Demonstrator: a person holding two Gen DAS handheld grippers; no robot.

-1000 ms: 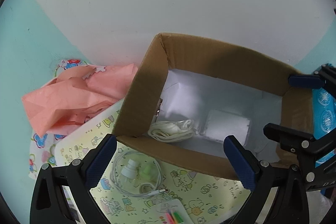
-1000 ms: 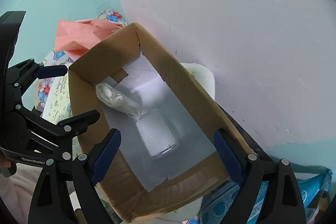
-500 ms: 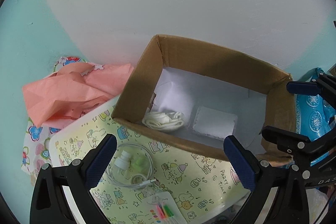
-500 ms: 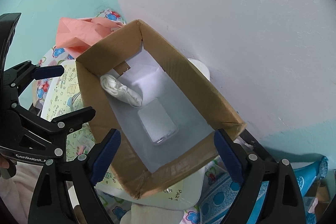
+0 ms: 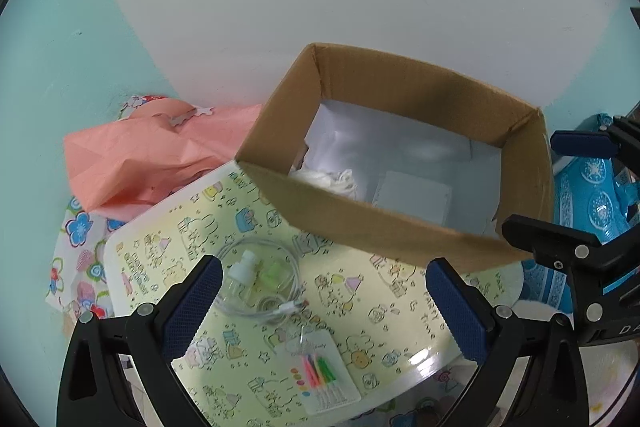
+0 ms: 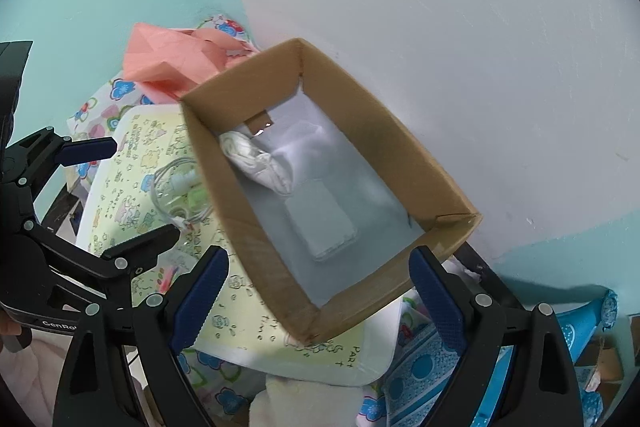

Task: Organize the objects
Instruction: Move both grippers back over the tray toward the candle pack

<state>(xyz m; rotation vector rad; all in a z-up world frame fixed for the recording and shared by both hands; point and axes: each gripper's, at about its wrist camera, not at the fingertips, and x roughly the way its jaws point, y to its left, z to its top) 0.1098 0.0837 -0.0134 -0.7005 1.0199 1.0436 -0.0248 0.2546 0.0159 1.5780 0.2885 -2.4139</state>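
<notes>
An open cardboard box [image 5: 360,227] [image 6: 248,223] stands on a yellow patterned tray [image 5: 372,319] [image 6: 248,323] against the wall. Inside lie a white bundled cord [image 5: 336,181] [image 6: 252,157] and a clear flat case [image 5: 412,195] [image 6: 324,223]. On the tray in front lie a coiled white cable with a small clear bottle [image 5: 248,275] [image 6: 176,187] and a card of candles [image 5: 320,375]. My left gripper [image 5: 324,307] is open and empty above the tray. My right gripper [image 6: 320,295] is open and empty above the box's near corner.
Crumpled pink paper [image 5: 152,155] [image 6: 172,63] lies left of the box on a flowered cloth [image 5: 76,239]. Blue patterned packaging [image 5: 588,203] [image 6: 432,367] lies to the right. The white and teal wall stands right behind the box.
Both grippers have pulled back and up from the box. The box now looks smaller and more of the tray, cable and candle card shows. Both stay open.
</notes>
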